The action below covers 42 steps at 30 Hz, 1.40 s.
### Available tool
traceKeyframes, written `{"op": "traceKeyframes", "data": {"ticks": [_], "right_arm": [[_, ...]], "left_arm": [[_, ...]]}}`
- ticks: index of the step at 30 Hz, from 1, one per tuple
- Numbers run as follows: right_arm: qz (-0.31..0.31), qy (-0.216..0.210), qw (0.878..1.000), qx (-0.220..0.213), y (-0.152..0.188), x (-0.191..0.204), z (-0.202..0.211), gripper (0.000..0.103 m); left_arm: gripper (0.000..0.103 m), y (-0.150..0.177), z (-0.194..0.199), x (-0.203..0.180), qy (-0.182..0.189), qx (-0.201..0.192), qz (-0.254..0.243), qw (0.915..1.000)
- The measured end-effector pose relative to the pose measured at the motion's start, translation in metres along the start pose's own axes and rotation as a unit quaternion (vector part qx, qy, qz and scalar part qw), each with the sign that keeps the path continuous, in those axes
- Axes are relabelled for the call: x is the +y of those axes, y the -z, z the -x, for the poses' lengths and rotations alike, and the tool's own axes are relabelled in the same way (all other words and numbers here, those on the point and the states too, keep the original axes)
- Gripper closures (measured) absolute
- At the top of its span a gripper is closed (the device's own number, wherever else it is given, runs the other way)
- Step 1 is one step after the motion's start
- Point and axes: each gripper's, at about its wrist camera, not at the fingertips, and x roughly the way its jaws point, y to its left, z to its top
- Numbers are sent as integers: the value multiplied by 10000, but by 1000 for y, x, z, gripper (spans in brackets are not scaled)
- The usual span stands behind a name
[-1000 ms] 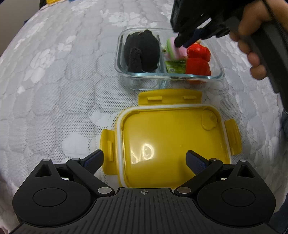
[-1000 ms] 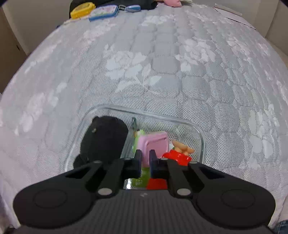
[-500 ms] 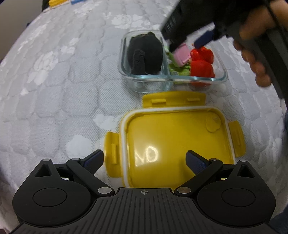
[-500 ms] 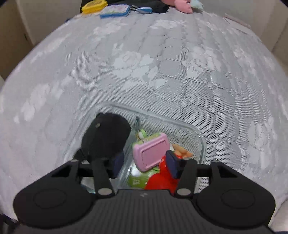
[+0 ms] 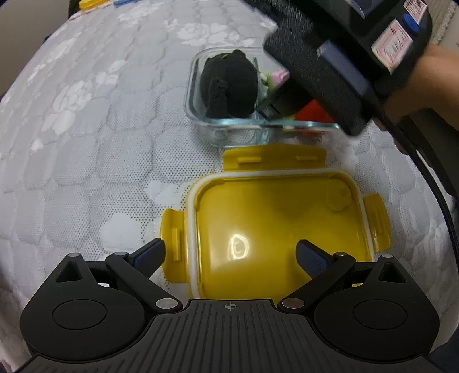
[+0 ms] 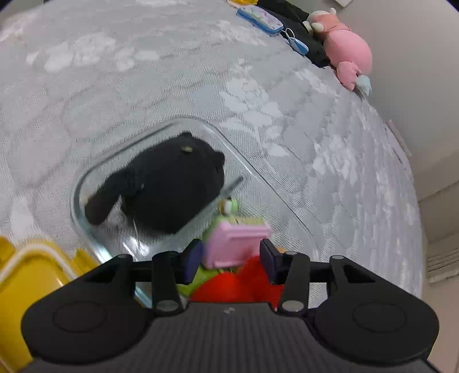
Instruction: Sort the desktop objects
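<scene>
Right wrist view: right tool [image 6: 229, 259] opening, pink toy [image 6: 233, 244] loose between its pads in the glass container [image 6: 86, 183], while left tool [image 5: 231, 254] waits wide open, empty, over the yellow lid [image 5: 272, 229].

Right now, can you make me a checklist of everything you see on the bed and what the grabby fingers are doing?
Surface: grey quilted mattress cover with white flowers.
Job's things: clear glass two-compartment container holds a black plush toy in one compartment; a small pink rectangular toy, green toy and red toy in the other. Yellow plastic clip-on lid lies beside it, inside up.
Clutter: pink plush, blue patterned case at the far edge.
Grippers: left gripper open above the lid; right gripper fingers opening, pink toy between them, apparently untouched.
Cables: black cable from the right gripper.
Surroundings: pale wall.
</scene>
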Motion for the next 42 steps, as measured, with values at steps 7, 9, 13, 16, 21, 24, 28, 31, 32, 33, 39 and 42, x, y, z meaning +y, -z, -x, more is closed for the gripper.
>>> {"op": "traceKeyframes", "data": {"ticks": [7,9,13,16,21,24,28,31,32,33,39,42], "right_arm": [[21,-85,10000,11,2,-4,-5,73],[-70,-133,9999,-49,4,-6,-1,76],[-388,-262,9987,-199,3,-15,11,83],[-874,-422,9948,-303,2,-32,23,83],[-1811,-829,9788,-470,7,-62,41,83],[-2264,-1170,9661,-423,13,-73,41,84],[-2661,-1597,9506,-90,18,-75,29,87],[-2774,-1687,9458,-71,18,-78,30,83],[-2844,-1723,9430,-116,18,-81,32,82],[-2940,-1727,9399,-180,19,-85,35,81],[-2794,-1201,9525,151,21,-84,32,81],[-2986,-1276,9447,452,26,-83,21,79]], "left_arm": [[3,0,0,-3,58,12,22,10000],[3,1,0,-5,66,15,-28,10000],[3,1,-2,-5,53,22,-31,10000],[3,-1,-2,-4,31,11,6,10000],[3,-1,-4,-5,14,16,-16,10000],[3,-1,-6,-6,-30,34,-48,10000],[3,-1,-8,-4,-31,77,-1,10000],[3,-1,-8,-4,-66,56,3,10000],[3,-2,-9,-4,-90,61,-2,9999],[3,-1,-9,-4,-95,74,1,9999],[3,-1,-11,-5,-127,95,-6,9999],[3,-1,-11,-4,-148,81,26,9999]]}}
